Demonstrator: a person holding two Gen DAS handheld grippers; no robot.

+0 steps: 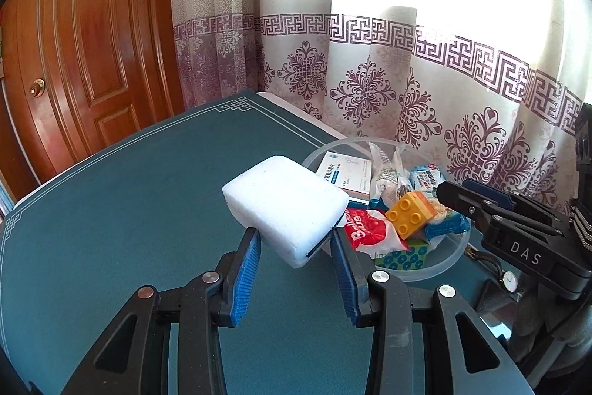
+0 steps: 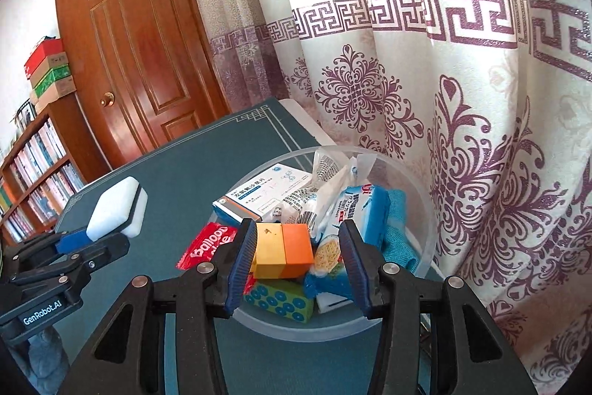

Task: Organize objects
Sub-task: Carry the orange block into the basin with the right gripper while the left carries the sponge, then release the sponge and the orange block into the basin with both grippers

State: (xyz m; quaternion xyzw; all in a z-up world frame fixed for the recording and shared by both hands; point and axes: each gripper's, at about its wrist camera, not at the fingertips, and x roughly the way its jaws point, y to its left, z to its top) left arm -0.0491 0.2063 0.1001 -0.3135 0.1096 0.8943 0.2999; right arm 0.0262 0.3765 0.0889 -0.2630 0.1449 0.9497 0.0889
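L claw [image 1: 296,248] has the sponge [image 1: 286,206] pinched betw. its blue pads, closed onto the near end only, so most of the white block sticks out fwd past the tips; dark scrub strip shows along its right edge. Sponge is held up off the bench [image 1: 129,191], not resting on it. Key relation: the tub [image 1: 449,258] lies ahead and to the right of the L claw, near but not under it yet, and the sponge's long axis runs fwd-left, away from the tub, so I'd judge next move = swing right + a bit fwd till the block sits over the rim, then let go. R claw [image 2: 301,263] is already over the tub [image 2: 425,228], jaws spread wide and gripping nothing; the yellow/orange brick [image 2: 283,250] sits betw. its pads on top of the pile, left pad looks just beside it, contact can't be told. From the right wrist view the L claw [image 2: 92,239] w/ sponge [image 2: 118,208] is well left of the tub. Tub is full: med box [image 2: 264,197], red pack [image 2: 209,245], cracker pack [image 2: 349,221], green block [image 2: 277,298]. Risk, as I read it: R claw crowds the drop spot, and the heaped pile may let the sponge slide off.
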